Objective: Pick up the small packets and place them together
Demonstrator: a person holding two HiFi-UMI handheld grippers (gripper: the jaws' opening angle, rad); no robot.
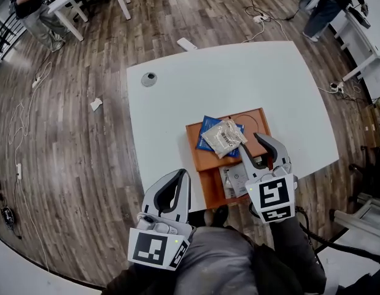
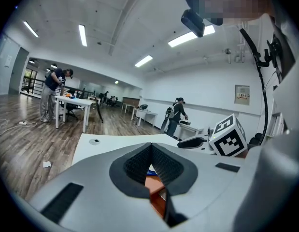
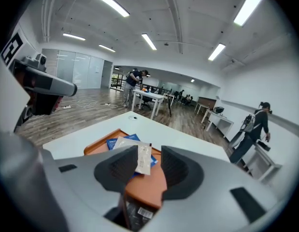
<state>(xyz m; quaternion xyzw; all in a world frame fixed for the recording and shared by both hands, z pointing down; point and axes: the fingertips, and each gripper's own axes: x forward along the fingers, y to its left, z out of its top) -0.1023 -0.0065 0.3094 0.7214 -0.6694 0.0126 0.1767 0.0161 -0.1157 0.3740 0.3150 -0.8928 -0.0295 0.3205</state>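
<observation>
The pale crinkled packet [image 1: 225, 138] lay on top of the blue packets [image 1: 205, 134], all piled together in the orange tray [image 1: 205, 158] at centre frame in the head view. A barcoded item [image 1: 232, 180] sat lower down in the tray, towards the bottom edge. The right gripper [image 1: 251, 141] had its jaws apart and gripped nothing, its tips just right of the pale packet. The left gripper [image 1: 179, 174], down at lower left, had its jaws pressed together and was empty. The tray rested on the white surface [image 1: 239, 78].
</observation>
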